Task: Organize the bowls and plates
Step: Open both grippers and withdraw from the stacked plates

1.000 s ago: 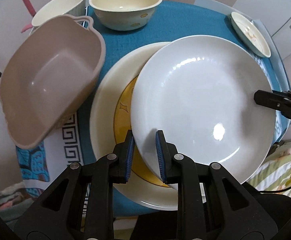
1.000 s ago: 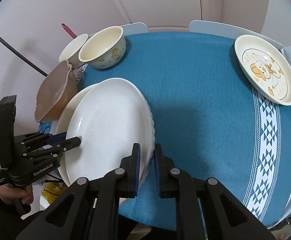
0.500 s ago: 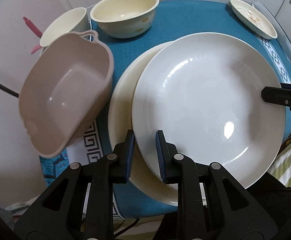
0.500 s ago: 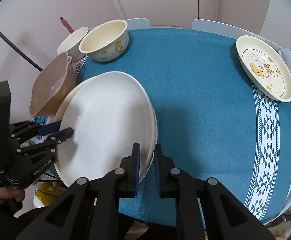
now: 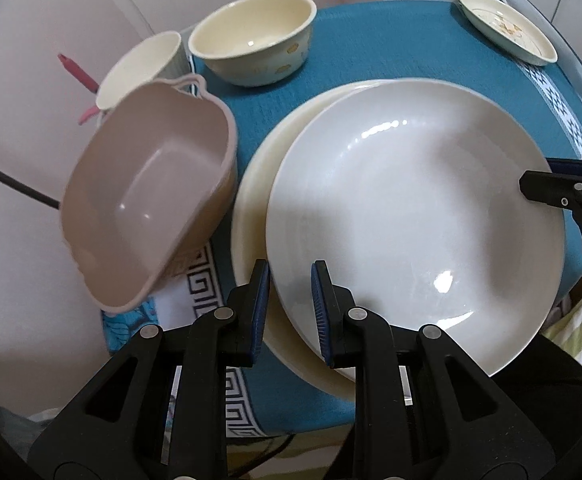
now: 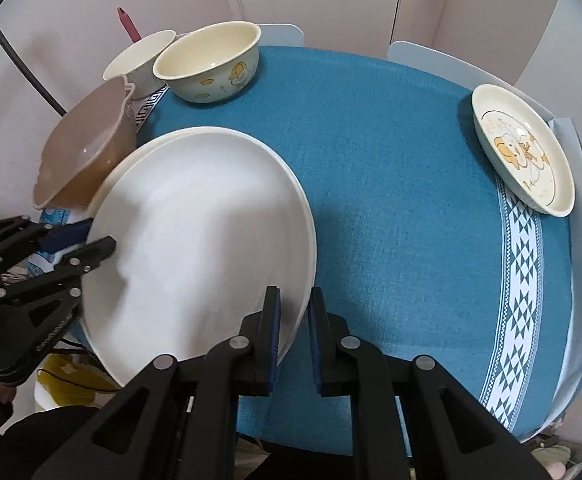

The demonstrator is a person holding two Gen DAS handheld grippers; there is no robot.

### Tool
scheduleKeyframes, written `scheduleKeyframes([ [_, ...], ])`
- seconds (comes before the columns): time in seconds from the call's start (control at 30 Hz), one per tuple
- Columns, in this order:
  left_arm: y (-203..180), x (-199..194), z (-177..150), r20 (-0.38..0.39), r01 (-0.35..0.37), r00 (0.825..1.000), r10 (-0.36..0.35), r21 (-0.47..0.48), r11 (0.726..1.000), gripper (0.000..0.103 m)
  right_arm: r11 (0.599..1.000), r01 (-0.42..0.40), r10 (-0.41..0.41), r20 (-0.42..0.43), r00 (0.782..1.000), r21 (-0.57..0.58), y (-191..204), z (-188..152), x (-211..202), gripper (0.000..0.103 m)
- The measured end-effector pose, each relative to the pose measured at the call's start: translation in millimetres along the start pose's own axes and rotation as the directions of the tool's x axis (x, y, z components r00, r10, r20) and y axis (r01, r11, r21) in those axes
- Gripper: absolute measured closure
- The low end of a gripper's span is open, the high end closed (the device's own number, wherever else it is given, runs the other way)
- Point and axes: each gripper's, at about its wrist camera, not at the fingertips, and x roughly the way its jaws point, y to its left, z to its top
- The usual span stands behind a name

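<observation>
A large white plate (image 5: 415, 216) lies over a cream plate (image 5: 251, 216) on the blue tablecloth; it also shows in the right wrist view (image 6: 199, 236). My left gripper (image 5: 290, 298) is shut on the white plate's near rim. My right gripper (image 6: 294, 308) is shut on its opposite rim. Each gripper shows in the other's view, the right one (image 5: 531, 188) and the left one (image 6: 99, 240). Only the cream plate's left rim (image 6: 131, 160) shows.
A brown plastic basin (image 5: 147, 208) sits tilted at the left table edge. A cream bowl (image 5: 253, 48) and a white cup (image 5: 143, 66) stand behind it. A small cartoon dish (image 6: 523, 152) sits at the far right. Bare blue cloth (image 6: 391, 184) lies between.
The white plate, held by both grippers, has shifted over the cream plate and now hides its yellow centre. Both cameras have pulled back slightly.
</observation>
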Motion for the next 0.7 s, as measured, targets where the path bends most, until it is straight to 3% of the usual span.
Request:
scheduleKeyframes([
  [0.7, 13.6, -10.3, -8.5, 0.017, 0.005, 1.000, -0.004, -0.028, 1.000, 0.084, 1.000, 0.014, -0.014, 0.028, 1.000, -0.008, 7.8, -7.1, -3.7, 0.091],
])
